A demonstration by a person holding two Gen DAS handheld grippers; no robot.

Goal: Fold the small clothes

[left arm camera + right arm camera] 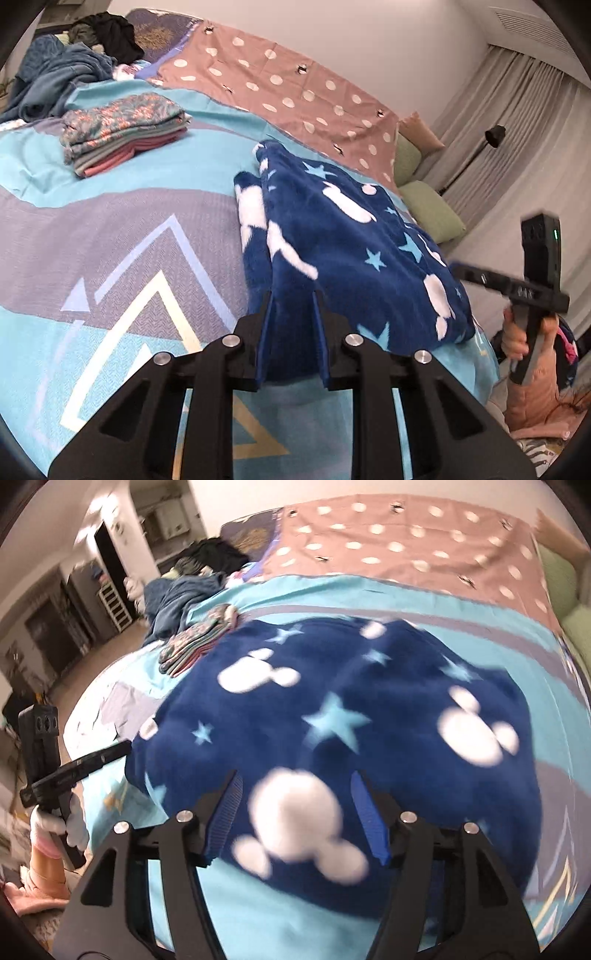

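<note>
I find no text, label, brand or number that I can read in either view. The navy fleece garment (332, 709) carries only printed stars and white mouse-head shapes, no lettering. The bed cover (110, 240) shows plain triangles and an arrow shape. On the other handheld tool (517, 291) there are faint pale marks, too blurred for me to make out.
</note>
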